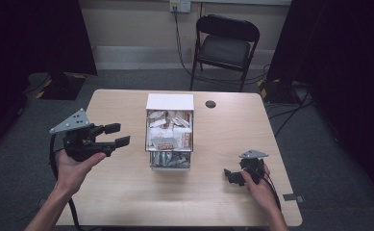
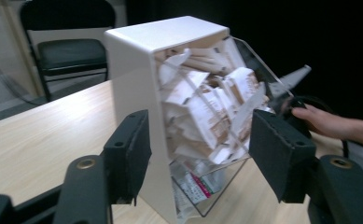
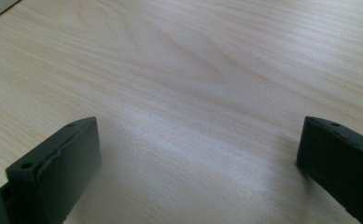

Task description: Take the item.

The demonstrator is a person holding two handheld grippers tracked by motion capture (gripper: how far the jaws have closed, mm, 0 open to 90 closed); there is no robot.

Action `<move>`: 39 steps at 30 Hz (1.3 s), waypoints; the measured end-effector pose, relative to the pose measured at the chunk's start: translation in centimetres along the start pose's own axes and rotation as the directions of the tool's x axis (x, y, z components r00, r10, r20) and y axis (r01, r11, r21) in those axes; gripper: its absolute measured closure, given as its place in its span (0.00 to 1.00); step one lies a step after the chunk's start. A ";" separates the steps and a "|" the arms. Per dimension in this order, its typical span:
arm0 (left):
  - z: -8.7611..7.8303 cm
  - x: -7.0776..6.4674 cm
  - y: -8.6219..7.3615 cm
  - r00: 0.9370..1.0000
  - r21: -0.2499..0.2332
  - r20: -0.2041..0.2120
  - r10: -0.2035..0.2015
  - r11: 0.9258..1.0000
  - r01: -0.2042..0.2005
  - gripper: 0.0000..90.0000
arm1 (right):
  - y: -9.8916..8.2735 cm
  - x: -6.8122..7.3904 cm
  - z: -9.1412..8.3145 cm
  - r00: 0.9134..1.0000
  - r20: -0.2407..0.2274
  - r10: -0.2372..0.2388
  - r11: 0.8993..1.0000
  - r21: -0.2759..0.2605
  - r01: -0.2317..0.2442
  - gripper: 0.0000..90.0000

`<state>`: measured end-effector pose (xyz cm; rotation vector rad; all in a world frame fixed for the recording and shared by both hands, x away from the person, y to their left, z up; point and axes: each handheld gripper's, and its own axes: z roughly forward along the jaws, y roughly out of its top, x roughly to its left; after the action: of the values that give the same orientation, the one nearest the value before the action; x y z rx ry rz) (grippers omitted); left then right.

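A white dispenser box (image 1: 169,102) with a clear front stands mid-table, packed with several paper sachets (image 1: 169,131); more sachets lie in its bottom tray (image 1: 170,160). My left gripper (image 1: 119,134) hangs above the table to the box's left, jaws open and pointing toward it. In the left gripper view the box (image 2: 137,70) and its sachets (image 2: 207,107) sit beyond the open left gripper (image 2: 198,154), apart from both pads. My right gripper (image 1: 229,176) rests low at the front right. In its own view the right gripper (image 3: 198,158) stands wide open over the bare wooden table (image 3: 193,70).
A small dark round disc (image 1: 210,104) lies on the table (image 1: 127,192) behind the box to the right. A black folding chair (image 1: 225,45) stands beyond the far edge, with cables on the floor. Dark curtains flank both sides.
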<state>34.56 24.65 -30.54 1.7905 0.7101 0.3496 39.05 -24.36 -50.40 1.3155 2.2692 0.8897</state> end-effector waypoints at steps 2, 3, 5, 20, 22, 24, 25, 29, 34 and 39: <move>0.1 -0.4 0.7 1.000 -0.013 0.013 0.020 1.000 -0.020 0.45 | 0.0 0.0 0.0 1.000 0.000 0.000 1.000 0.000 0.000 0.00; 0.2 -0.5 1.0 0.999 -0.028 0.023 0.023 0.999 -0.022 0.47 | 0.0 0.0 0.0 1.000 0.000 0.000 1.000 0.000 0.000 0.00; 0.5 -0.5 1.6 0.998 -0.039 0.066 0.014 0.999 -0.011 0.49 | 0.0 0.0 0.0 1.000 0.000 0.000 1.000 0.000 0.000 0.00; 4.0 -1.8 3.0 0.986 -0.028 0.163 0.040 0.999 -0.036 0.60 | 0.0 0.0 0.0 1.000 0.000 0.000 1.000 0.000 0.000 0.00; 4.6 -1.9 3.0 0.981 -0.024 0.189 0.039 0.999 -0.035 0.66 | 0.0 0.0 0.0 1.000 0.000 0.001 1.000 0.000 -0.001 0.00; 5.5 -2.2 3.0 0.979 -0.003 0.200 0.048 0.999 -0.048 0.67 | 0.0 0.0 0.0 1.000 0.000 0.001 1.000 0.000 -0.001 0.00; 5.5 -2.2 3.0 0.979 -0.003 0.200 0.048 0.999 -0.048 0.68 | 0.0 0.0 0.0 1.000 0.000 0.001 1.000 0.000 -0.001 0.00; 6.3 -2.2 2.9 0.977 0.017 0.208 0.052 0.998 -0.057 0.69 | 0.0 0.0 0.0 1.000 0.000 0.001 1.000 0.001 -0.001 0.00; 7.2 -2.0 2.2 0.976 0.046 0.215 0.043 0.997 -0.054 0.73 | 0.0 0.0 0.0 1.000 0.000 0.000 1.000 0.000 0.000 0.00; 8.0 -1.7 1.5 0.976 0.081 0.214 0.035 0.995 -0.053 0.75 | 0.0 0.0 0.0 1.000 0.000 0.000 1.000 0.000 0.000 0.00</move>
<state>38.18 17.17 -31.58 1.8944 0.5417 0.1547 39.04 -24.36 -50.39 1.3162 2.2691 0.8893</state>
